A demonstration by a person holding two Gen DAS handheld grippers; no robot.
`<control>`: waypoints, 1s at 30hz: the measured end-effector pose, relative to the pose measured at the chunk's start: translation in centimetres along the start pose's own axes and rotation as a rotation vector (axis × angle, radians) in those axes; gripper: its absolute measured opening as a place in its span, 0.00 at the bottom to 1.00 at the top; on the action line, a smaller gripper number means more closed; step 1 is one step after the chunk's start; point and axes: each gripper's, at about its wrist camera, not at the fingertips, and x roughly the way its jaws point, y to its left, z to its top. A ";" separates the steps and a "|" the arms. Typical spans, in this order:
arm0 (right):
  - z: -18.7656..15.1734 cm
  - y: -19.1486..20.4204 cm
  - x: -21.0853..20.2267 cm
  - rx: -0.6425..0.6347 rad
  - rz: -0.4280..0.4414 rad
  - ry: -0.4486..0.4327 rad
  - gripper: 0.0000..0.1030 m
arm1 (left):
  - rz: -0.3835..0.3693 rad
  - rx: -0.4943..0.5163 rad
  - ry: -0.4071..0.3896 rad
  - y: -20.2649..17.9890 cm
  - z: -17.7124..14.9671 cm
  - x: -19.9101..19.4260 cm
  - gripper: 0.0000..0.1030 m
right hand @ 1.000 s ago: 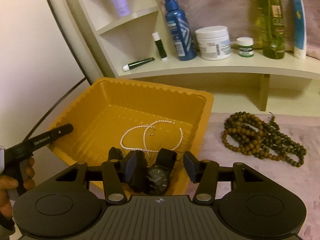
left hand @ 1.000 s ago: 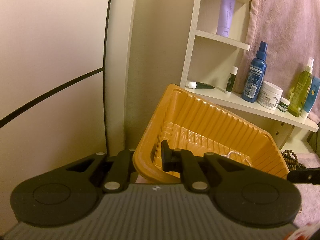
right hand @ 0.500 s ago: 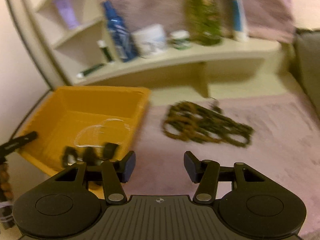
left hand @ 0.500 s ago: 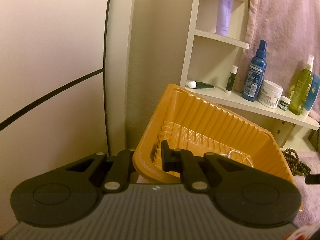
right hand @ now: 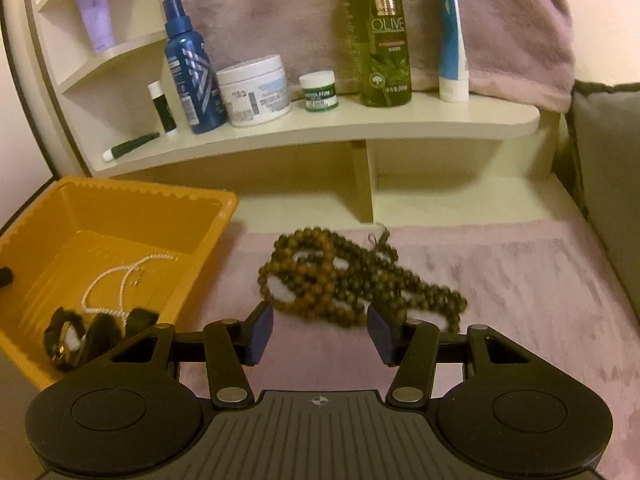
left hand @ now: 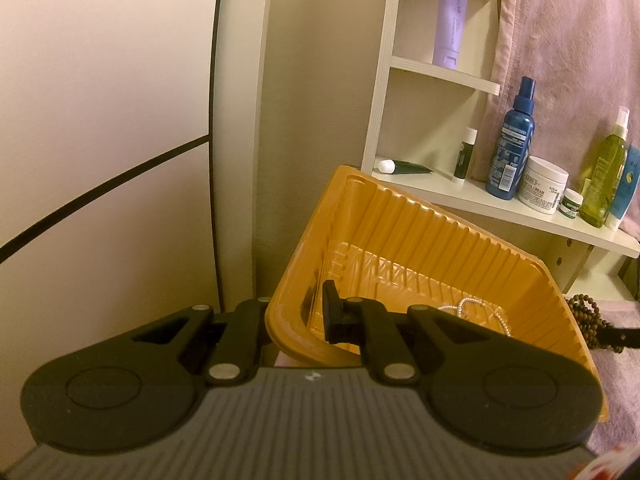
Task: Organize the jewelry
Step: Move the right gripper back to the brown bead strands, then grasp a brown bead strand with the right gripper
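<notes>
Right now the wooden bead strand (right hand: 352, 276) lies heaped on the pink cloth just beside the orange tray (right hand: 224, 216), which the left gripper (left hand: 296, 316) pinches by its rim. The right gripper (right hand: 320, 330), jaws wide and empty, should straddle what looks like the thickest clump before closing.

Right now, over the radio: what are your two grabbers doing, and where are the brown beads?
Left gripper shut on yellow tray wall. Right gripper open, empty. Brown beads on pink cloth, just ahead. Nothing in between.
</notes>
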 end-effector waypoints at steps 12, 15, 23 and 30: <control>0.7 0.4 3.0 -0.066 0.004 0.005 0.16 | 0.006 -0.001 0.007 0.1 0.0 0.2 0.10; 0.7 0.5 2.1 -0.085 0.025 -0.025 0.09 | 0.006 0.000 0.006 0.1 0.0 0.2 0.10; 2.7 0.5 -2.7 -0.059 0.068 -0.160 0.07 | 0.005 0.004 0.001 -0.1 0.1 0.1 0.10; 5.4 0.7 -8.2 -0.065 0.098 -0.260 0.07 | 0.005 0.004 -0.001 -0.1 0.2 -0.1 0.10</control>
